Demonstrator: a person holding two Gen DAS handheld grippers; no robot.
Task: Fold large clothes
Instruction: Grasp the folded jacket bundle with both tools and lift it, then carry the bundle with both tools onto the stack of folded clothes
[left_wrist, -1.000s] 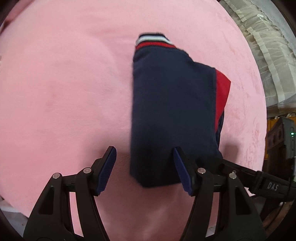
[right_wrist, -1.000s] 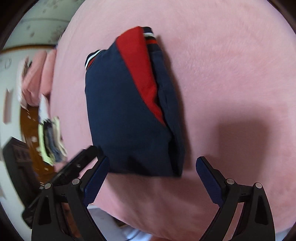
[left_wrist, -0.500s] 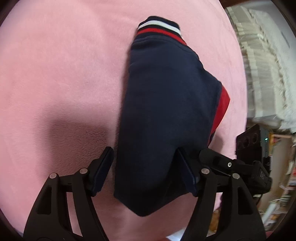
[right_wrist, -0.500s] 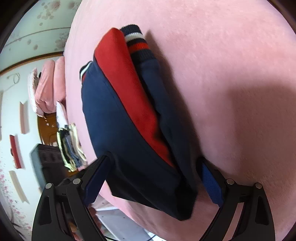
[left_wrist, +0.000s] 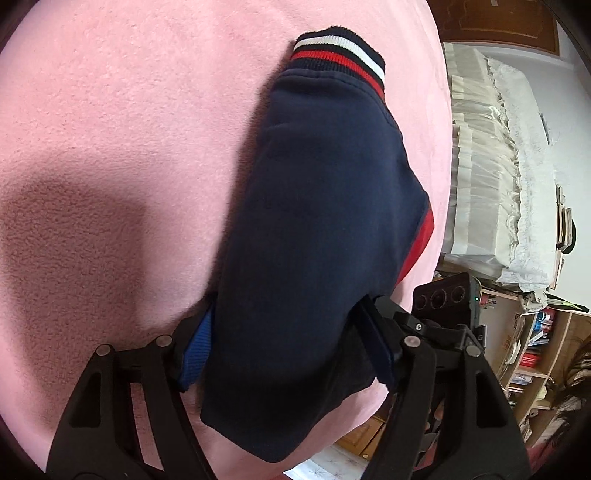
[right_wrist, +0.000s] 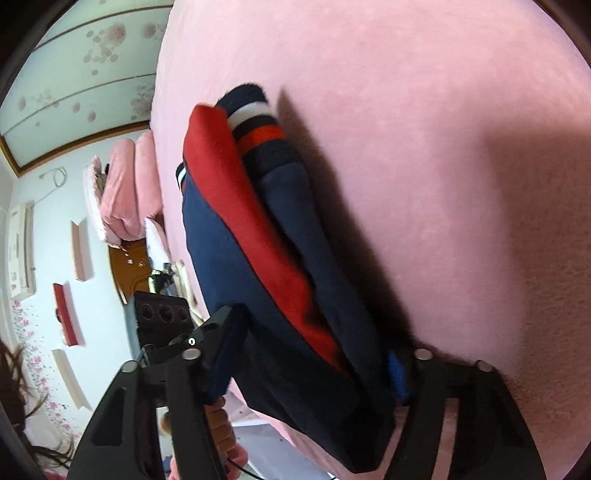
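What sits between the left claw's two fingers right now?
The folded navy garment's near end fills the gap between the left claw's fingers, seen in the left wrist view.

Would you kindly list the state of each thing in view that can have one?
Navy sweatshirt with red panel and striped ribbed cuff: folded into a compact bundle, lying on the bed.
Pink fleece blanket: spread flat.
Left gripper: jaws around the bundle's near end.
Right gripper: likewise, from the other side.

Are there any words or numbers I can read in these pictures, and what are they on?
None can be read.
The folded navy garment shows only red, white and navy stripes on its cuff, no writing.
The books on the shelf are too small and blurred to read.
The black box beside the bed shows no readable label.
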